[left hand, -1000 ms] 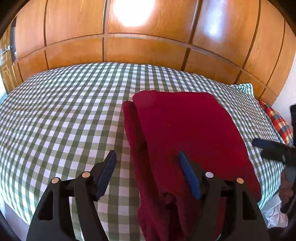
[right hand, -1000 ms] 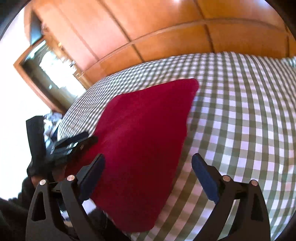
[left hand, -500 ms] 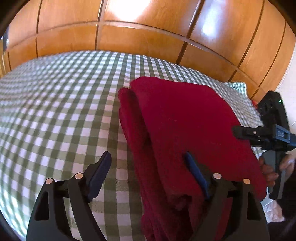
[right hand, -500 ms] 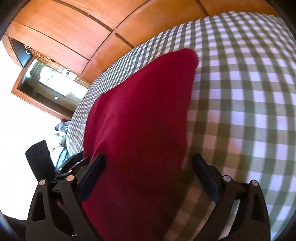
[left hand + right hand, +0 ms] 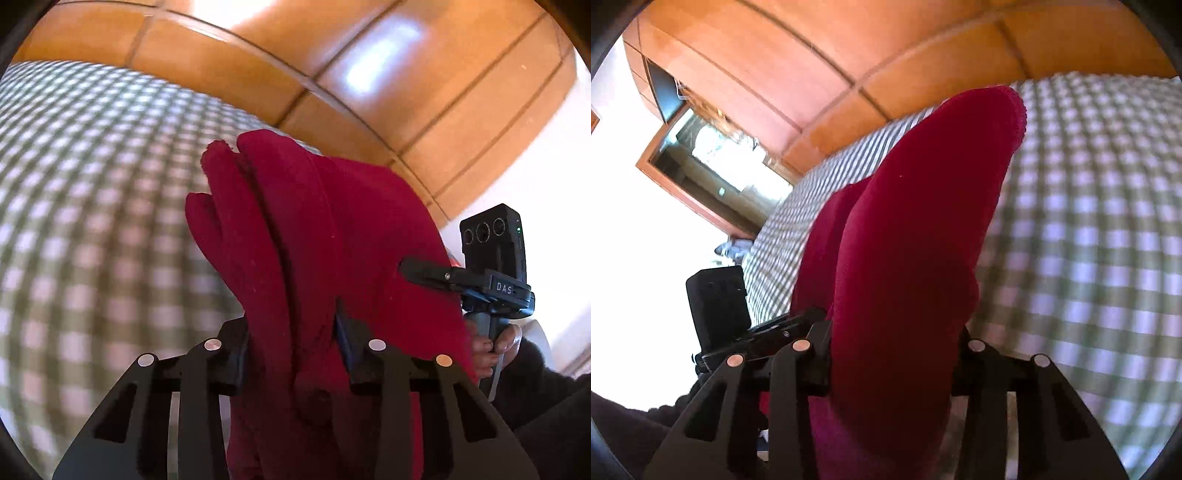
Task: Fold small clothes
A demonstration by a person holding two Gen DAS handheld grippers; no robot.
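My left tongs and right tongs have just closed, each pinching the red garment's near edge. Gripping both corners lets me, I judge, fold it far across the bed.

We count one red garment, bunched between the fingers of both tools. We see two grippers: the left gripper and the right gripper. One checked bedcover lies beyond the fingertips. Of the person we see one hand, perhaps partly hidden.
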